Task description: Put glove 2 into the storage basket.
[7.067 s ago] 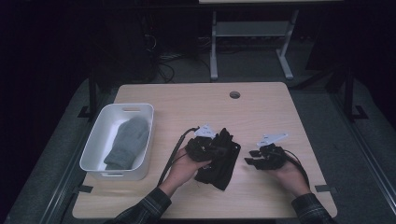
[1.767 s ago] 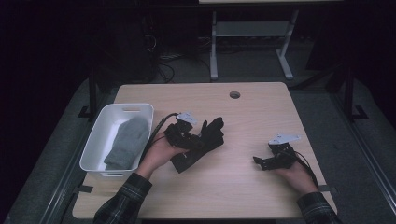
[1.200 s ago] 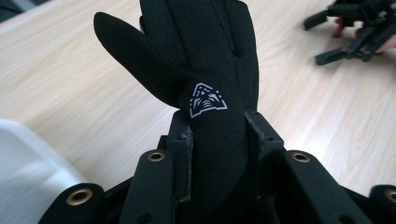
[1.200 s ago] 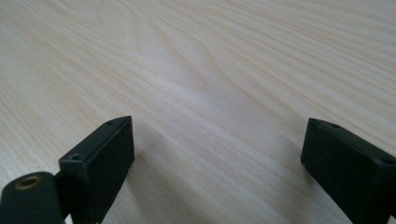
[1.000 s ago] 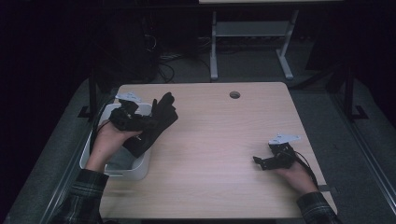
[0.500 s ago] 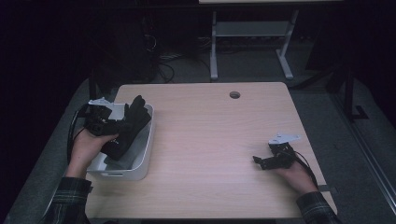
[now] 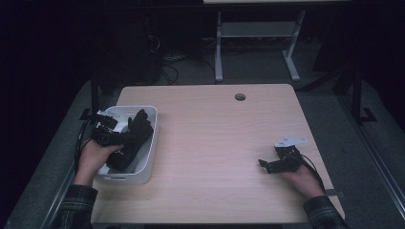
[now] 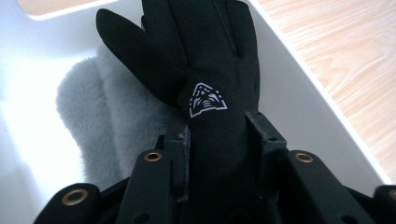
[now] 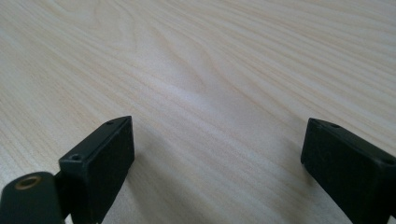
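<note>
So the left gripper (image 7: 125,134) is sitting over the white bin (image 7: 149,143) at the table's 9 o'clock edge, and its jaws are clamping the cuff end of a black glove (image 7: 133,140). In the left gripper view you can see both pads pressing in on the sides of the glove (image 8: 212,70), with the fingers of the glove pointing away toward 12 o'clock and a little white triangle logo (image 8: 207,99) sitting right above the jaws. The jaws have just been easing apart a bit, but the glove is between them and they're gripping it. The glove is hanging down inside the bin, lying partly on top of a fuzzy grey thing (image 8: 100,121) that's already resting in there at about 9 o'clock from the glove in that view; can't really tell what the grey thing is, some fleecy fabric. The bin's white wall (image 8: 303,107) is running along the glove's 3 o'clock side, with the wooden table (image 7: 224,143) past it. Meanwhile the right gripper (image 7: 268,164) is resting down at the table's 4 o'clock area, well apart from the bin, and its jaws are standing wide with nothing between them, just bare wood grain (image 9: 210,93) showing.
</note>
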